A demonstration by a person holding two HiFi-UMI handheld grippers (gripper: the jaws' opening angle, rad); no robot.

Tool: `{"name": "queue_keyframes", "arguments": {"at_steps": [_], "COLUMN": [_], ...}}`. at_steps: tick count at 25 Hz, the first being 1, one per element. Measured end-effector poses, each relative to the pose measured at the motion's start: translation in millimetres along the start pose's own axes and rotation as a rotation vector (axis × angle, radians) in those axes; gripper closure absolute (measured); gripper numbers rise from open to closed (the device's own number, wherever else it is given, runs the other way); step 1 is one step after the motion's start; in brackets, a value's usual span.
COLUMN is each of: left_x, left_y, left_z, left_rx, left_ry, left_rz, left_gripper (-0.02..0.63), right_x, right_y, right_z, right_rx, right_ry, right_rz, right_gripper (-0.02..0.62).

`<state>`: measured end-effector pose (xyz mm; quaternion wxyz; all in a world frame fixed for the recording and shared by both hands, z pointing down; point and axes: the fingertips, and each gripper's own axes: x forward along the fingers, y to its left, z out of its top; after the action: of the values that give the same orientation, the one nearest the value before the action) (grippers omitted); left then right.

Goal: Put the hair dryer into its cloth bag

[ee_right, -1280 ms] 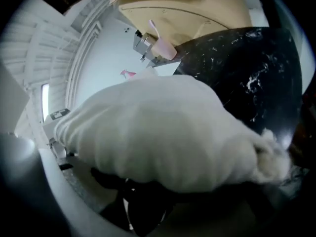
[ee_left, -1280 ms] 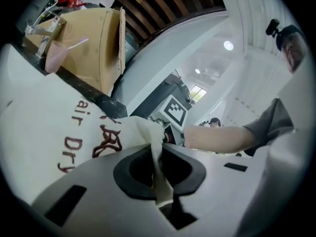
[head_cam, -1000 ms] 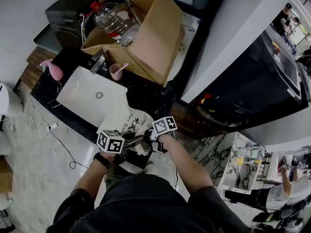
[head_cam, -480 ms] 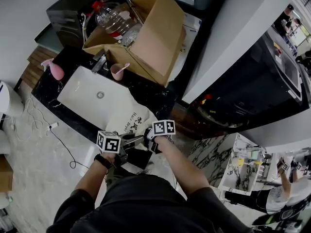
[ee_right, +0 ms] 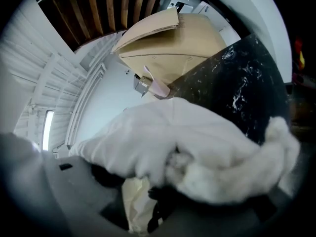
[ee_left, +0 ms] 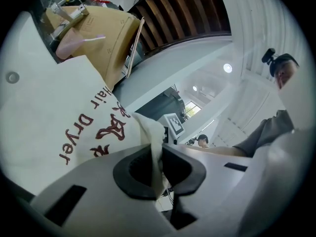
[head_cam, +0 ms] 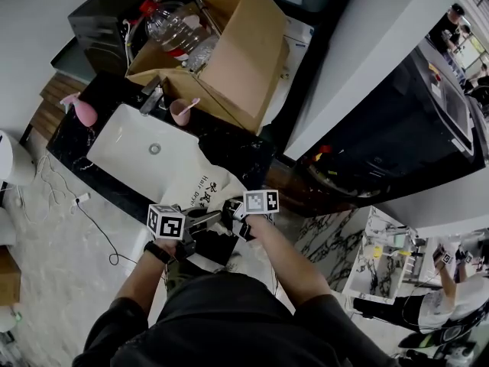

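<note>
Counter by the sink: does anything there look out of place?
A big open cardboard box holding plastic bottles crowds the counter behind the sink, odd for a washstand. The bag hangs over the front edge.

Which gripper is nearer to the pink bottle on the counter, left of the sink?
Left. The left gripper is below and right of the pink bottle; the right gripper sits farther right, beyond the left one.
</note>
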<state>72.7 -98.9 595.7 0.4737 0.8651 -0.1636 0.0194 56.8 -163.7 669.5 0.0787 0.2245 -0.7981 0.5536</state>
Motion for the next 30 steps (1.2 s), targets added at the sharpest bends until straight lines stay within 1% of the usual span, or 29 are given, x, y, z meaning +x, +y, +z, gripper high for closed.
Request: {"name": "queue_keyframes", "arguments": {"at_steps": [5,7,11,14,16,18,20,22,24,25,26,27,28,29,30], "left_x": [3.0,4.3,6.6,11.9,16.3,19.1,21.9,27.2,35.0,39.0,42.4,44.9,46.2,46.4,45.2], "left_y": [-1.5,-1.0,4.9,8.4,9.2,10.2,11.9,13.2,12.0,10.0,7.5,5.3,3.6,2.4,1.5], "left_z": [-0.4,-1.5,-7.2,-11.6,-14.1,-15.1,-15.7,-19.3,-26.9,-30.9,-34.4,-36.7,-37.4,-36.3,-33.4], "left_rx": [0.019,0.033,0.047,0.056,0.067,0.073,0.074,0.079,0.098,0.109,0.120,0.131,0.144,0.156,0.167], "left_ry": [0.018,0.029,0.044,0.060,0.073,0.077,0.078,0.096,0.136,0.157,0.174,0.184,0.185,0.176,0.160], "left_rz": [0.014,0.027,0.052,0.076,0.085,0.093,0.099,0.099,0.091,0.083,0.073,0.066,0.062,0.061,0.061], "left_gripper": [0.586,0.586,0.574,0.563,0.560,0.557,0.548,0.509,0.446,0.400,0.362,0.331,0.312,0.295,0.291], "right_x": [-17.4,-28.3,-54.3,-75.4,-85.2,-93.1,-101.6,-110.2,-115.2,-117.5,-122.2,-129.8,-138.5,-144.7,-145.0], "right_y": [-3.3,-5.7,-19.2,-31.4,-38.9,-47.7,-58.1,-69.0,-75.7,-78.1,-81.6,-85.7,-88.7,-88.3,-82.9], "right_z": [3.8,6.5,18.1,30.1,33.3,34.2,36.2,39.6,41.1,41.6,43.2,46.4,50.4,53.0,52.2], "right_rx": [-0.031,-0.072,-0.168,-0.204,-0.239,-0.296,-0.320,-0.356,-0.476,-0.548,-0.594,-0.593,-0.540,-0.455,-0.361], "right_ry": [-0.032,-0.053,-0.140,-0.223,-0.240,-0.239,-0.248,-0.245,-0.191,-0.152,-0.124,-0.123,-0.150,-0.188,-0.213], "right_rz": [-0.029,-0.063,-0.184,-0.280,-0.333,-0.400,-0.464,-0.545,-0.639,-0.694,-0.757,-0.815,-0.843,-0.821,-0.746], "right_gripper": [0.341,0.342,0.350,0.359,0.367,0.367,0.367,0.367,0.367,0.367,0.372,0.387,0.396,0.402,0.417]}}
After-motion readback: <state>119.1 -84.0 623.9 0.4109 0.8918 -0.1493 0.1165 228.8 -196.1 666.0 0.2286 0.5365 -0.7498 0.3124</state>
